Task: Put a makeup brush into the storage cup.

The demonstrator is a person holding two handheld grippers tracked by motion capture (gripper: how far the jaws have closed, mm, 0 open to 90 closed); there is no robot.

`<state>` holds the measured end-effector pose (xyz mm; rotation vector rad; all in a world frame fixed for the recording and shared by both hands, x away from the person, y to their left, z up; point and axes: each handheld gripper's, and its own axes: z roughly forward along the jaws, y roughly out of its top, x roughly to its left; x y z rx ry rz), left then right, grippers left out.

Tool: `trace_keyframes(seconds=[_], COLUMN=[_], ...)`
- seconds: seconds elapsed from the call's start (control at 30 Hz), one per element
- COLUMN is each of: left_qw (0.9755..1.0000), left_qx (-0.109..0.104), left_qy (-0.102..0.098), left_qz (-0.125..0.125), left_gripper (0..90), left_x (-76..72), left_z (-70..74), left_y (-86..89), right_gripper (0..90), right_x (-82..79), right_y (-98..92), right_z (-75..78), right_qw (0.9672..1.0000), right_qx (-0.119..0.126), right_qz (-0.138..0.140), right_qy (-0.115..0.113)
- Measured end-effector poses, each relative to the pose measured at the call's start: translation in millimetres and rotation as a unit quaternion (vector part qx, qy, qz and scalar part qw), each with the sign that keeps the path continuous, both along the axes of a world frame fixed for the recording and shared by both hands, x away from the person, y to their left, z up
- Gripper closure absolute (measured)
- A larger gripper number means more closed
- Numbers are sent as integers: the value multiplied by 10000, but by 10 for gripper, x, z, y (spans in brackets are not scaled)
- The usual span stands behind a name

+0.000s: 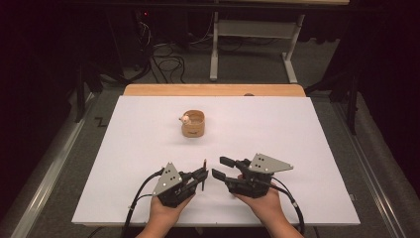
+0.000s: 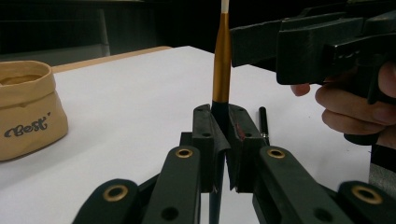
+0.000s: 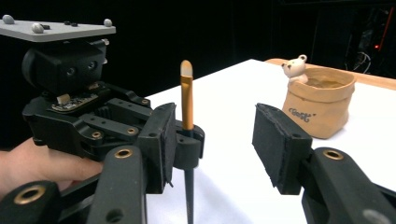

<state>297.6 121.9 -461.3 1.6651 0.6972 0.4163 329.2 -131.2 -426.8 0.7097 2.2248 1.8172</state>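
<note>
Upright, brush [image 3: 187,98] sits clamped in left gripper [image 1: 203,177] fingers [image 2: 206,135], near-centre of worktop [image 1: 297,129]. Right gripper [image 1: 217,167] just beside it, fingers [image 3: 279,140] parted, off the brush. Pouch [image 1: 192,124] w/ bear further back.

High view: fixed above the person's side, facing forward and down over the whole white worktop [image 1: 297,129]. Left tool view: low and close, looking along its jaws across the worktop. Right tool view: equally low and close; all three share the upright brush [image 3: 187,98] and tan pouch [image 2: 28,107].
</note>
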Motion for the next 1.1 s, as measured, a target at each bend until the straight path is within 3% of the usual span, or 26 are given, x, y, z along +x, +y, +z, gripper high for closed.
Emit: trace_keyframes(seconds=[0.43, 0.83, 1.1], left_qw=[9999, 9993, 9987], left_qx=[-65, -136, -195], left_qy=[-38, -108, -135], left_qz=[139, 324, 447], left_gripper=[831, 831, 831], left_x=[29, 81, 111], left_z=[38, 83, 111], left_y=[111, 262, 371], right_gripper=[341, 55, 4], right_x=[56, 145, 200], right_y=[-87, -120, -151], right_z=[-31, -106, -129], right_qw=[9994, 9976, 9958], right_qx=[-133, -304, -492], right_qz=[-305, -616, -752], right_qy=[-83, -103, -155])
